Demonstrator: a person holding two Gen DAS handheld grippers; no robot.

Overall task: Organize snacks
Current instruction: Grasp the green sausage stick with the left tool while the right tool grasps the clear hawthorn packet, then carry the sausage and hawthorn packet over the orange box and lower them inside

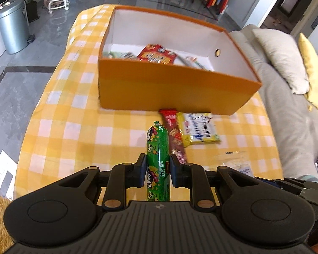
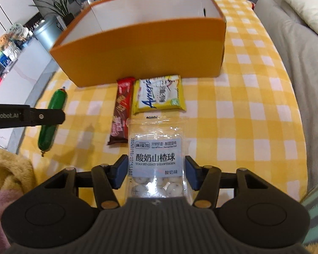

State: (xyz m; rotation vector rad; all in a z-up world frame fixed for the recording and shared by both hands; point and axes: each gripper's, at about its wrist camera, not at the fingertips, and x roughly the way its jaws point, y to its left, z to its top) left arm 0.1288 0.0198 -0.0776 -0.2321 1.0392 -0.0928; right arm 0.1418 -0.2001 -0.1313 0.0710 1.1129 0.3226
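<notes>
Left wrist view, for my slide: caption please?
Left gripper clamps green sausage before the orange snack box.

Orange box (image 1: 169,89) top open; near wall blocks low approach, w/ packets at base

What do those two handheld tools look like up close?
Each tool, left tool and right tool, is black plastic: a ribbed body, two round side discs, brass-coloured pivot pins, and two fingers with blue pads. White lettering runs along the left tool's side, seen from the right wrist camera.
</notes>
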